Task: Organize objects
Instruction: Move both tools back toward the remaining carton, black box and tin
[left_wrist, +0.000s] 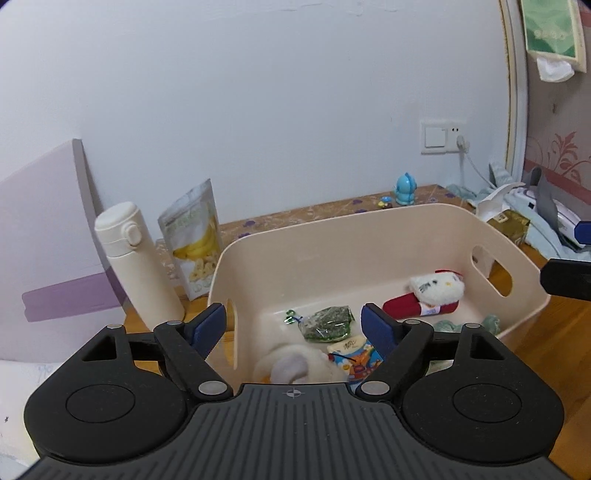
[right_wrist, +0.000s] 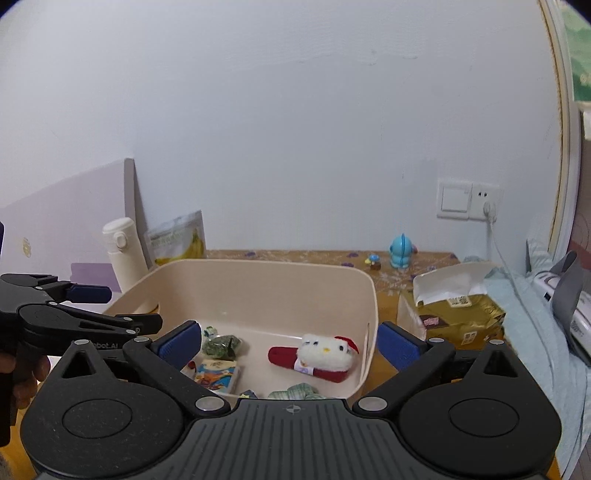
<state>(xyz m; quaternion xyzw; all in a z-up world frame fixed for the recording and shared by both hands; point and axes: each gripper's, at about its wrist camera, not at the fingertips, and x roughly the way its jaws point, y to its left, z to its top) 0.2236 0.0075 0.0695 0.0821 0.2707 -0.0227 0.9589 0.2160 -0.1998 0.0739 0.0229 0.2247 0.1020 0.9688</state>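
Both grippers are hovering empty at the near rim of a half-filled bin.

From the left wrist view, the left gripper (left_wrist: 293, 325) is hanging with jaws spread wide over the beige bin (left_wrist: 332, 236), where a white plush (left_wrist: 295, 363), a green packet (left_wrist: 327, 323), a snack pack (left_wrist: 356, 356) and a Hello Kitty toy (left_wrist: 430, 293) are lying; a bottle (left_wrist: 136, 264) and banana chip bag (left_wrist: 195, 240) are standing outside its left wall. From the right wrist view, the right gripper (right_wrist: 290, 345) is also spread, pinching nothing, above the bin's near right corner, a gold box (right_wrist: 452, 314) waiting beside it. Reaching left for the tall bottle, I would judge, is risking toppling it or the leaning bag.
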